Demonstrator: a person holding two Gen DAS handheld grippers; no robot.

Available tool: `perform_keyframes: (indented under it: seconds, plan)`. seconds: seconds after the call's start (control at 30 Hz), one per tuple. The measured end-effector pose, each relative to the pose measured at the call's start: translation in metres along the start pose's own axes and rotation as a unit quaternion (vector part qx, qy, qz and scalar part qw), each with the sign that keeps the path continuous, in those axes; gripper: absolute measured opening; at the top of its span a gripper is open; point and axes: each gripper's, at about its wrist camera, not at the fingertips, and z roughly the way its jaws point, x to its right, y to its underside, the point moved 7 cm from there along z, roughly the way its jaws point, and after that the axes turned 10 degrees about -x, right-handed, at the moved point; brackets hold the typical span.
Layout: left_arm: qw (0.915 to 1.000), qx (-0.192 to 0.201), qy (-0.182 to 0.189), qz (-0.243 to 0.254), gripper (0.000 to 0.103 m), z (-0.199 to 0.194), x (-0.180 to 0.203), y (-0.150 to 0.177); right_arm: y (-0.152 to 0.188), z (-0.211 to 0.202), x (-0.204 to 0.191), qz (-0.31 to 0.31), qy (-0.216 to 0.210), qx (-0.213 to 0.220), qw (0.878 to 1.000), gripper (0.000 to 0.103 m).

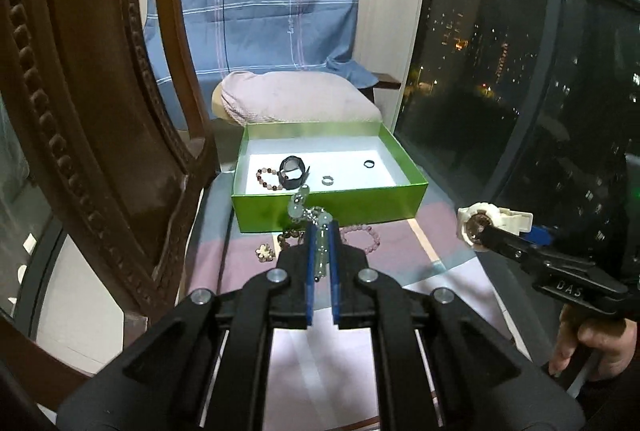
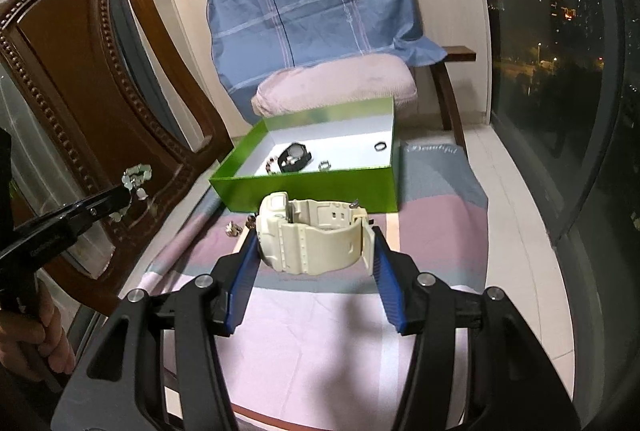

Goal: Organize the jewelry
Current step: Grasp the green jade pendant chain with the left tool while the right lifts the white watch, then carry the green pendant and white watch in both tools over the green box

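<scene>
Both views are lit by cool, fairly bright indoor light from above, while the window (image 1: 500, 79) shows only night outside, dotted with small orange and white points. A dark vignette is left in the corners by the fisheye lens, and straight lines are bent strongly toward the edges, as is seen on the wooden chair back (image 1: 80, 111). The white floor of the green box (image 2: 320, 187) is washed out by glare. Soft shadows are cast onto the striped cloth (image 2: 312, 331) beneath the gripper bodies. Slight blur is seen on the pale green beads (image 2: 136, 177) in the right wrist view; the centre of each view is rendered sharply.
</scene>
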Motion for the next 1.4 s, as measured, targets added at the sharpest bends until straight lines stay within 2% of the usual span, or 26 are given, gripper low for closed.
perform_keyframes:
  seconds: [0.23, 1.4]
  plan:
    - [0.9996, -0.026, 0.006, 0.002, 0.006, 0.014, 0.001, 0.008, -0.002, 0.005, 0.000, 0.001, 0.006, 0.001, 1.000, 0.054]
    - [0.9986, -0.051, 0.003, 0.008, 0.006, 0.026, 0.007, 0.014, -0.004, 0.002, -0.004, -0.005, 0.003, -0.003, 1.000, 0.054]
